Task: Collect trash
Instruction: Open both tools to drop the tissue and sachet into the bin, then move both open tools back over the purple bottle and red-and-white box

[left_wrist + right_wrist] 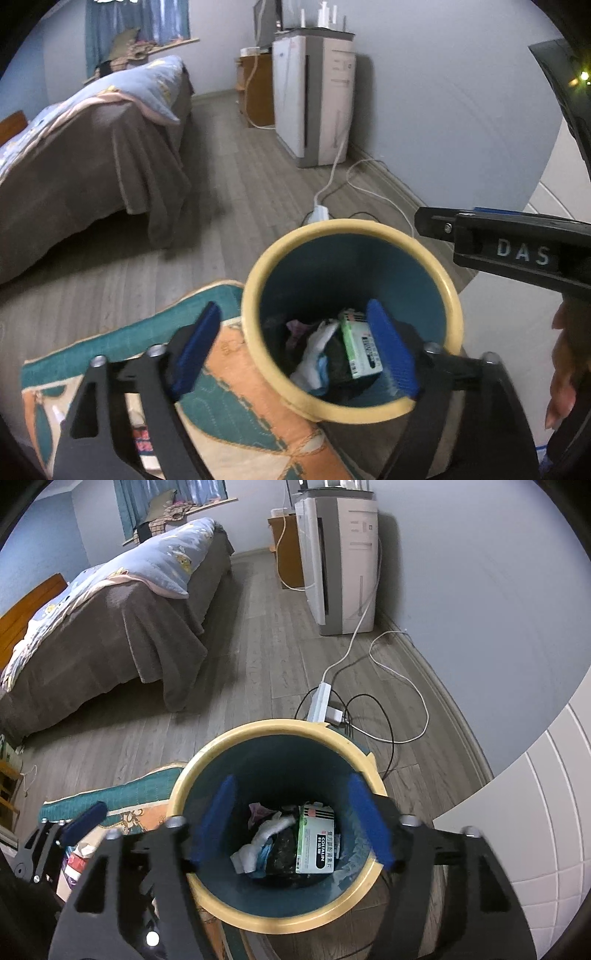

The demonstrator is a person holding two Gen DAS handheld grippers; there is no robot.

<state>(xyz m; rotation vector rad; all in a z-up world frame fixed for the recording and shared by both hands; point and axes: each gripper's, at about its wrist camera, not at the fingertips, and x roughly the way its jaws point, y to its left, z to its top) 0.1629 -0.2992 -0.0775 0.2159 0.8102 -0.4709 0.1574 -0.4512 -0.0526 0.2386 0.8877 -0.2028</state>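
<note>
A round bin with a yellow rim and dark teal inside stands upright on the floor, its near side against the edge of a teal and orange rug. At its bottom lie a green and white medicine box, crumpled white tissue and dark scraps.

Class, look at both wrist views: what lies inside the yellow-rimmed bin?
Inside the bin: a green-and-white medicine box, crumpled white tissue, pinkish scraps and something dark. The bin's bottom is covered by them.
</note>
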